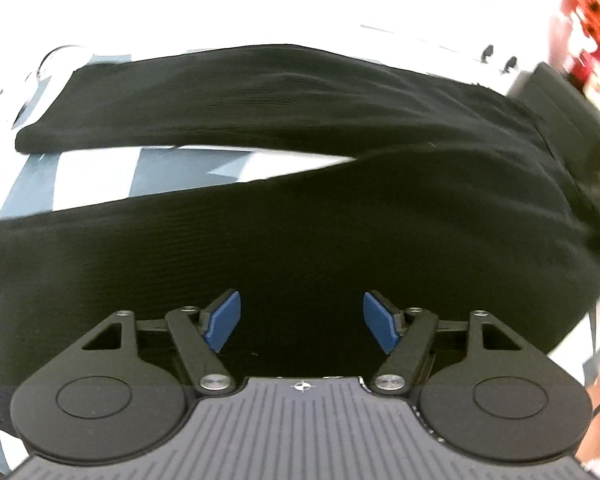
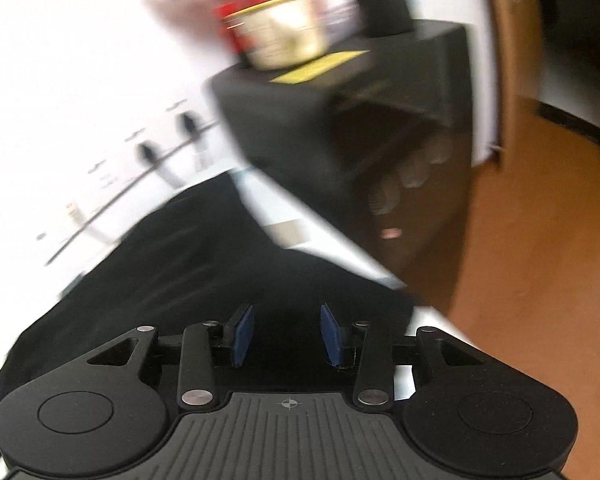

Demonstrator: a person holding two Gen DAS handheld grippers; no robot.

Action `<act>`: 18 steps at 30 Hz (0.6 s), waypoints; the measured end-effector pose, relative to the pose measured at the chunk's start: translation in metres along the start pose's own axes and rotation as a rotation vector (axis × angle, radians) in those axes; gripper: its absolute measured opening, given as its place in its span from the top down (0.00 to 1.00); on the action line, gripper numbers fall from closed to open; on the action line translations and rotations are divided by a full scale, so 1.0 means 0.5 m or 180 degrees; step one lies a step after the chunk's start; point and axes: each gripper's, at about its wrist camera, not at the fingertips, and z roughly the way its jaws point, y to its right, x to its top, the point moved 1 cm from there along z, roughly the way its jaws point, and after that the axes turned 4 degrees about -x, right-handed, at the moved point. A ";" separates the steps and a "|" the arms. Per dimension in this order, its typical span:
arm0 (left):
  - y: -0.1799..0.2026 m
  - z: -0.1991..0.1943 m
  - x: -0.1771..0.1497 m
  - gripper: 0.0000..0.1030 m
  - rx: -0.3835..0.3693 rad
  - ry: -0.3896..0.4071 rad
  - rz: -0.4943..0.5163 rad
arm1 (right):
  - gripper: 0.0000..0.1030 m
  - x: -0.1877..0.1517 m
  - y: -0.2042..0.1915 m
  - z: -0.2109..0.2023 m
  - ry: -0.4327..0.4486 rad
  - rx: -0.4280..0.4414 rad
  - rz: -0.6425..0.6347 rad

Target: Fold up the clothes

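Note:
Black ribbed trousers (image 1: 300, 208) lie spread on a white table (image 1: 260, 4), one leg (image 1: 220, 96) reaching to the far left and the other (image 1: 140, 248) across the near side, with a wedge of table between them. My left gripper (image 1: 302, 322) hovers above the near leg, its blue pads (image 1: 224, 320) wide apart with nothing between them. In the right wrist view the same black cloth (image 2: 204, 264) lies at the table's corner. My right gripper (image 2: 286, 334) is above it, open, blue pads (image 2: 244, 334) apart and not pressing the cloth.
Blue-grey and white patches (image 1: 180, 168) mark the table under the trousers. A black cabinet (image 2: 340, 120) stands past the table's right edge, bearing a cream pot (image 2: 284, 40) with red flowers. Brown floor (image 2: 540, 240) lies to the right. Small dark items (image 2: 188, 124) sit far back on the table.

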 end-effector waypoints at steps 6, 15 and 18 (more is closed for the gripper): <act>-0.041 0.059 0.115 0.24 0.0165 0.0115 0.0257 | 0.47 -0.133 -0.224 0.056 -0.0352 0.0322 -0.0698; -0.063 0.230 0.223 0.18 0.0335 0.0018 0.1227 | 0.25 -0.287 -0.457 0.118 -0.0296 0.0047 -0.1751; -0.075 0.258 0.246 0.09 0.0308 0.0182 0.1335 | 0.23 -0.312 -0.466 0.140 -0.0361 -0.0158 -0.1646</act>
